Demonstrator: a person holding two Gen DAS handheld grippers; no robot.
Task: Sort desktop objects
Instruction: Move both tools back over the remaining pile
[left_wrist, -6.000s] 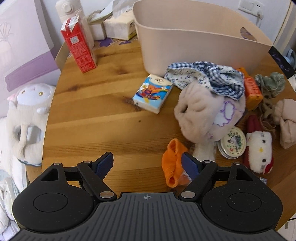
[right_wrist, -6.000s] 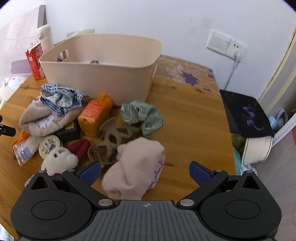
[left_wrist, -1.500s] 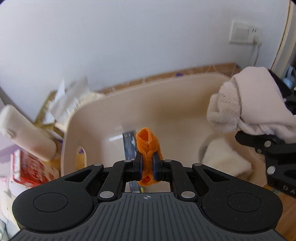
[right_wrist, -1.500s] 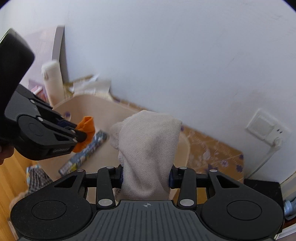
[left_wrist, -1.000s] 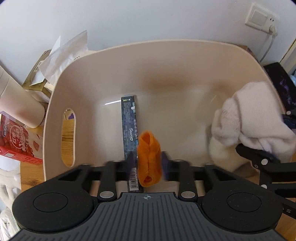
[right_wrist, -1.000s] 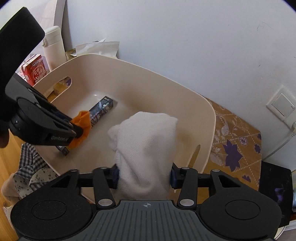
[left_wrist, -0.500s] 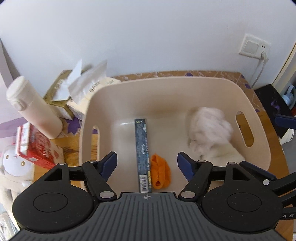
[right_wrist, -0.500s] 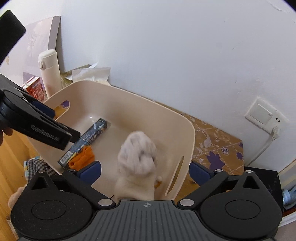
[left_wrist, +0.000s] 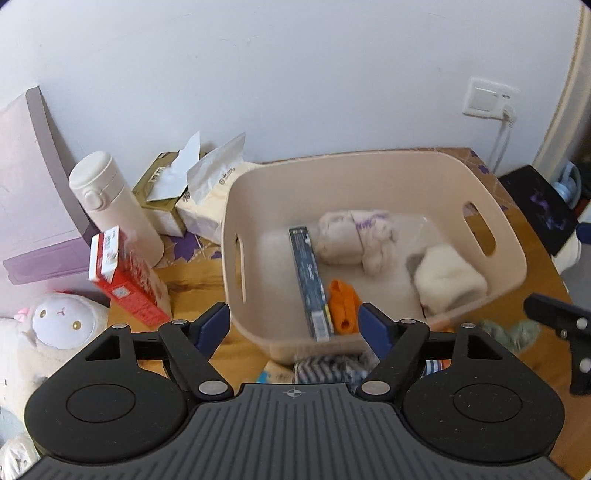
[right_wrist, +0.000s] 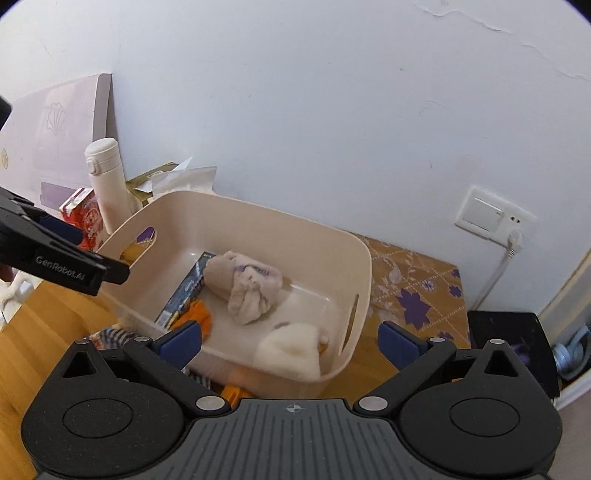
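The beige bin (left_wrist: 491, 192) (right_wrist: 365, 254) stands on the wooden table. Inside it lie an orange sock (left_wrist: 343, 304) (right_wrist: 197, 312), a dark long box (left_wrist: 308, 280) (right_wrist: 184, 291), a beige sock bundle with purple marks (left_wrist: 356, 240) (right_wrist: 251, 282) and a white fluffy item (left_wrist: 448, 282) (right_wrist: 291, 352). My left gripper (left_wrist: 294, 325) is open and empty, above the bin's near wall. My right gripper (right_wrist: 290, 339) is open and empty, above the bin's near right side. A checked cloth (left_wrist: 325, 369) lies in front of the bin.
Left of the bin stand a white flask (left_wrist: 114, 206) (right_wrist: 107, 181), a red carton (left_wrist: 127, 280) (right_wrist: 83, 218) and tissue packs (left_wrist: 207, 199). A plush toy (left_wrist: 55, 325) lies at the far left. A green sock (left_wrist: 513, 332) lies at the right. A wall socket (right_wrist: 495, 218) sits behind.
Both grippers have pulled back and up from the bin. The beige sock bundle dropped by the right gripper has settled on the bin floor beside the long box.
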